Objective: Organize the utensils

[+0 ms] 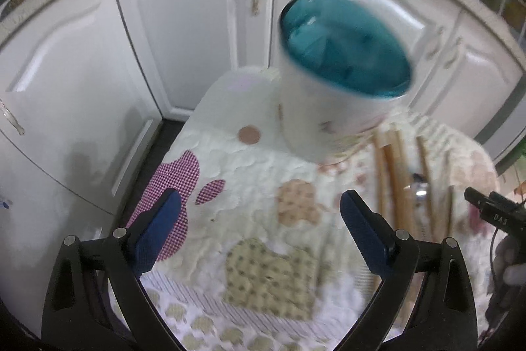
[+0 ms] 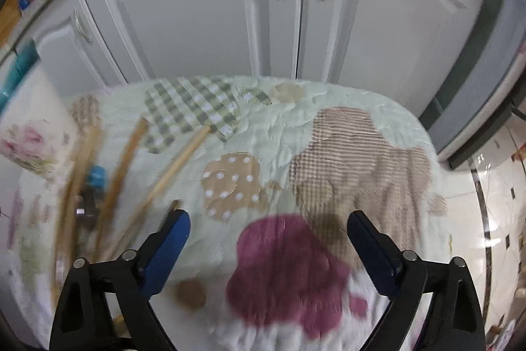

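Both claws, left (image 1: 259,226) and right (image 2: 268,244), gape empty as light, stiff wooden chopsticks (image 2: 177,162), best pinched mid-shaft, lie left of frame beside a fragile white teal-lined ceramic mug (image 1: 332,87).

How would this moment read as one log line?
left tool: open, empty | right tool: open, empty | white teal-lined mug: no utensils visible inside | wooden chopsticks: on cloth

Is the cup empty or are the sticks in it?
Looks empty: the cup shows only its teal inside, though blurred. The sticks lie on the cloth beside it.
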A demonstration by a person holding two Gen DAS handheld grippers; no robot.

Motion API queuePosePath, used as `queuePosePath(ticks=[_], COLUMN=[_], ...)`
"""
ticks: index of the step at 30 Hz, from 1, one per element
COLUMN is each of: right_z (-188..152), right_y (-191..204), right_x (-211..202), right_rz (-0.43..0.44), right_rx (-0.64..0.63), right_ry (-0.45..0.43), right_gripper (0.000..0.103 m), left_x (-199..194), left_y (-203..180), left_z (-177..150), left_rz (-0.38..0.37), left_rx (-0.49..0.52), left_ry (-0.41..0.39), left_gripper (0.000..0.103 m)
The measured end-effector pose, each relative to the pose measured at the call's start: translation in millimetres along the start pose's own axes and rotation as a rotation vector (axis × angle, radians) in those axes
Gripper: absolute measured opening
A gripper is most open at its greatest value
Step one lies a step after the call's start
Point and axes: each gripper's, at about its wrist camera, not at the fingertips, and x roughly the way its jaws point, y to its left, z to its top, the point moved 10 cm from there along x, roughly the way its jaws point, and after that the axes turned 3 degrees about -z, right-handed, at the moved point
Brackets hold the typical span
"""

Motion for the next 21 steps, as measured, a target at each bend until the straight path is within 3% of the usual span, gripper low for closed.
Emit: queuePosePath(ticks=[11,21], right_z=[6.4,1.2], right_y=[40.6,61.9], right_x=[-146.9,-179.5], right_rz=[0.091,0.103], right_rx=[-0.032,-0.080], right_ry=[-0.174,-0.243], right_gripper=[0.099,0.099], left_x=[-84.0,-117.7], left_y=[-47.1,-59.5], left_z=[24.3,23.5], left_rz=[-0.053,-0.039], left_rx=[0.057,0.090], left_ry=[-0.120,-0.193], left_gripper=[0.098,0.098])
